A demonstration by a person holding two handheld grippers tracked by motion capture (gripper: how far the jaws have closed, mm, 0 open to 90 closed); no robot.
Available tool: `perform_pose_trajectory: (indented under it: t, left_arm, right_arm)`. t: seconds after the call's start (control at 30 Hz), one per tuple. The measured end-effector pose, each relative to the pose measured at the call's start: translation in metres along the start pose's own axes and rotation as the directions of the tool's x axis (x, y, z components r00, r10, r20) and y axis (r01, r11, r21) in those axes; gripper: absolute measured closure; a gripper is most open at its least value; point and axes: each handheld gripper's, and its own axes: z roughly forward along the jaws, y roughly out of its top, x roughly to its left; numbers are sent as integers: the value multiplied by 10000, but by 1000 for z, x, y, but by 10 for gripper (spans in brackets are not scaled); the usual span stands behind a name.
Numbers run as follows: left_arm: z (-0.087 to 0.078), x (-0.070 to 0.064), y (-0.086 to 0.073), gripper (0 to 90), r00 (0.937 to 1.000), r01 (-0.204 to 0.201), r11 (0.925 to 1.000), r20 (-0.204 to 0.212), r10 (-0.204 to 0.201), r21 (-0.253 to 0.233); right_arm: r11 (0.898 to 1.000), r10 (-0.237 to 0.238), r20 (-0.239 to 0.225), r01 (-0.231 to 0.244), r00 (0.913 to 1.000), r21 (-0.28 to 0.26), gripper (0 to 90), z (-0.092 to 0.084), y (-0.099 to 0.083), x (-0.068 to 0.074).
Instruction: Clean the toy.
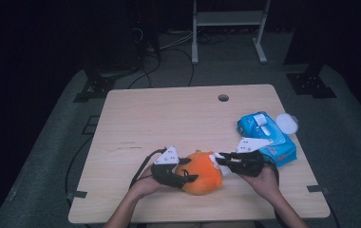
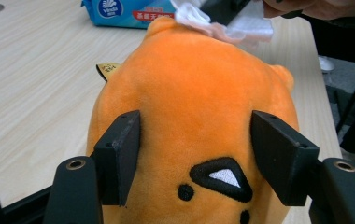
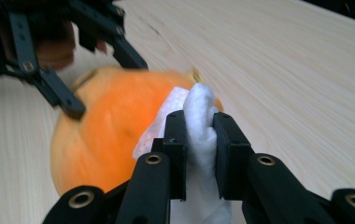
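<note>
Wipe [image 3: 199,126] is sitting clamped in the right gripper [image 1: 222,159], touching the orange plush [image 1: 200,172] at its 2 o'clock edge; left gripper [image 1: 188,170] is squeezing the plush from 9 o'clock, steadying it

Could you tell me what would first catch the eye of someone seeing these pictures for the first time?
The round orange plush toy near the front edge of the pale wooden table stands out first, with the left gripper clamped on its sides. The right gripper presses a crumpled white tissue against it, and a blue pack of wipes lies at the right.
</note>
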Motion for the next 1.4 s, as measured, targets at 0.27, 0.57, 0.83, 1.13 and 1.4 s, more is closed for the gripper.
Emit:
perform_pose_trajectory:
  t: [0.27, 0.57, 0.83, 1.13, 1.4]
  left_arm:
    - [-3, 1, 0, 350, 9998, 58, 10000, -179, -57, 57]
    - [-3, 2, -1, 341, 9993, 105, 9999, -353, -103, 63]
    - [-2, 4, -1, 345, 9986, 390, 9992, -368, -393, -85]
    - [-1, 3, -1, 342, 9987, 286, 9996, -413, -289, -84]
    - [4, -7, 3, 344, 9993, -178, 9998, -341, 180, 74]
  right_arm:
    - [9962, 631, -179, -619, 9978, 607, 760, 4, -13, -11]
    - [9988, 406, -765, -385, 9962, 290, 758, -1, -3, 2]
    - [9982, 110, -1877, 2, 9822, 596, 757, -10, 1, 12]
    - [9962, -149, -1223, 253, 9924, 836, 756, 1, -1, 2]
    - [9985, -309, -1156, 359, 9928, 416, 756, -8, 4, 3]
